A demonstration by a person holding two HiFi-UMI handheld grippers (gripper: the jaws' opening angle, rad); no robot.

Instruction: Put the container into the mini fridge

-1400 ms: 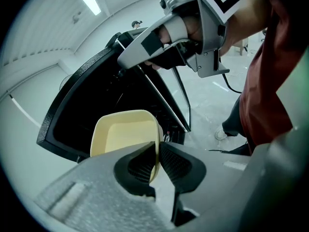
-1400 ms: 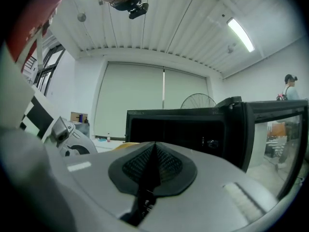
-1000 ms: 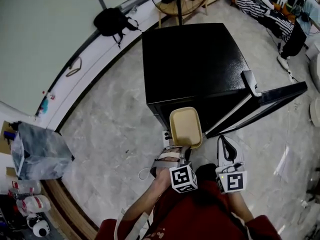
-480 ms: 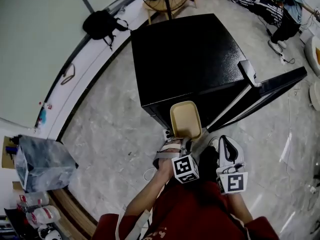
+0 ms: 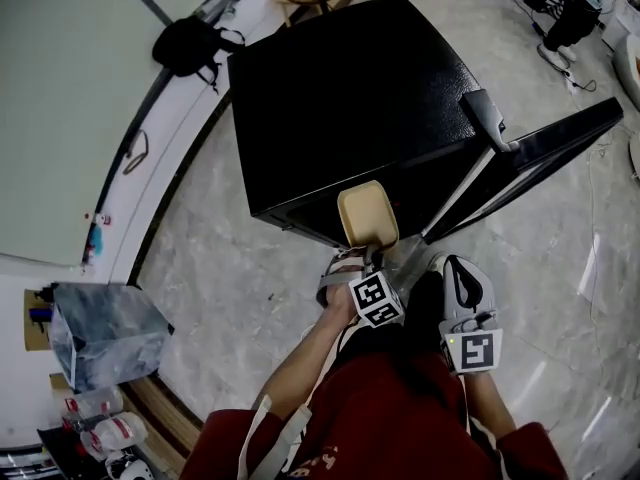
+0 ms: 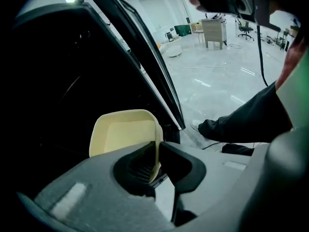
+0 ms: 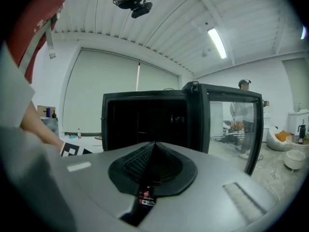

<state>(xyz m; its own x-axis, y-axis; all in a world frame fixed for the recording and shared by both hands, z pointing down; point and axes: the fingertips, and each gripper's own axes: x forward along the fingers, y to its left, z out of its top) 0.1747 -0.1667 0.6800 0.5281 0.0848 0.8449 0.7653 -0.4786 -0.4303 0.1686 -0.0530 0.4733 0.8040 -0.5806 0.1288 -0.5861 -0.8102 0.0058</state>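
Note:
The black mini fridge (image 5: 350,98) stands on the marble floor with its door (image 5: 540,158) swung open to the right. A cream, shallow plastic container (image 5: 367,215) hangs at the fridge's front edge, open side up. My left gripper (image 5: 368,256) is shut on its near rim. In the left gripper view the container (image 6: 120,132) is just in front of the dark fridge opening (image 6: 53,81), and the rim is pinched between the jaws of my left gripper (image 6: 157,162). My right gripper (image 5: 457,266) is beside it on the right, shut and empty. It faces the open fridge (image 7: 145,120).
A black bag (image 5: 190,43) lies by the wall behind the fridge. A grey bin (image 5: 105,333) and some bottles (image 5: 100,433) stand at the lower left. A person (image 7: 241,115) stands beyond the glass door (image 7: 231,129). Cables lie on the floor at the right.
The left gripper has gone down and forward with the container, from above the fridge's front edge towards its opening. The right gripper has sunk a little beside it.

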